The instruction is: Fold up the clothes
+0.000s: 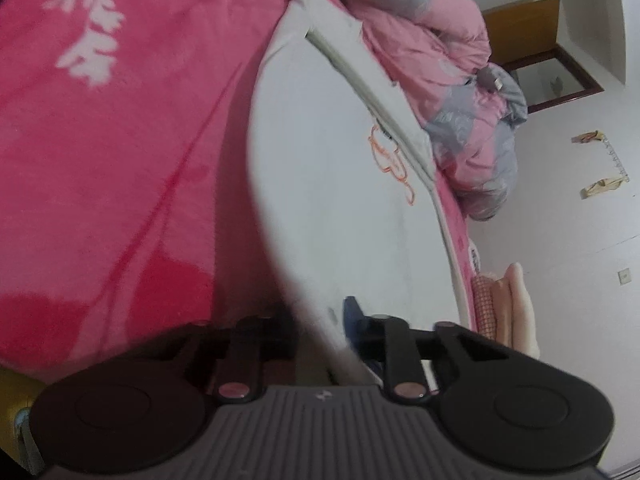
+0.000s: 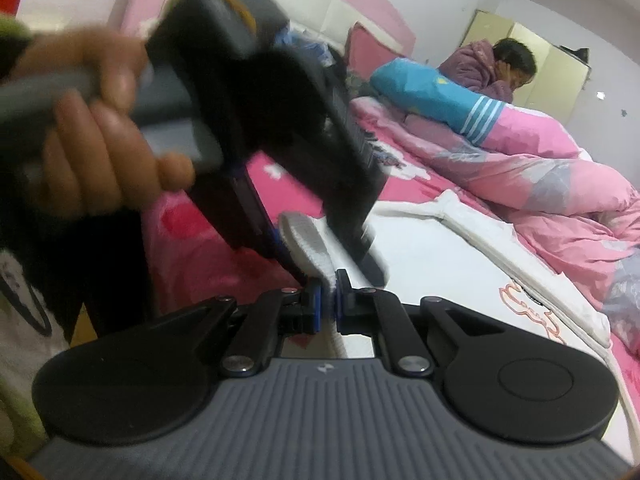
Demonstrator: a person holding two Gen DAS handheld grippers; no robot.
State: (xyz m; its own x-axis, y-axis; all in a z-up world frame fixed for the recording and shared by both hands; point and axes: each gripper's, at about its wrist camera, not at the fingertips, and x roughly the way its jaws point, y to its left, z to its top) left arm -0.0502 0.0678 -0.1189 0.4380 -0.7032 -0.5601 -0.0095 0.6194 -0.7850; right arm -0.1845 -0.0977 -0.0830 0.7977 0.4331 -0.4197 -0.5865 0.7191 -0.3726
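My right claw (image 2: 326,296) is closed on the ribbed hem (image 2: 308,246) of the white garment (image 2: 460,264), which lies flat on the pink bed (image 2: 208,260). My left claw (image 2: 332,256) pinches the same hem just beside it, I judge so both can lift one edge for a fold. Orange embroidered lettering (image 1: 390,160) is unreadable. A small logo on the claw body is illegible.

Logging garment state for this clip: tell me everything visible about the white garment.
The white garment is soft, thick-looking cloth with a ribbed hem, a raised seam or zipper strip and an orange embroidered outline. It lies mostly flat on the pink blanket, beside a rumpled pink duvet. The right claw is shut on its ribbed edge; the left claw is at the same edge.
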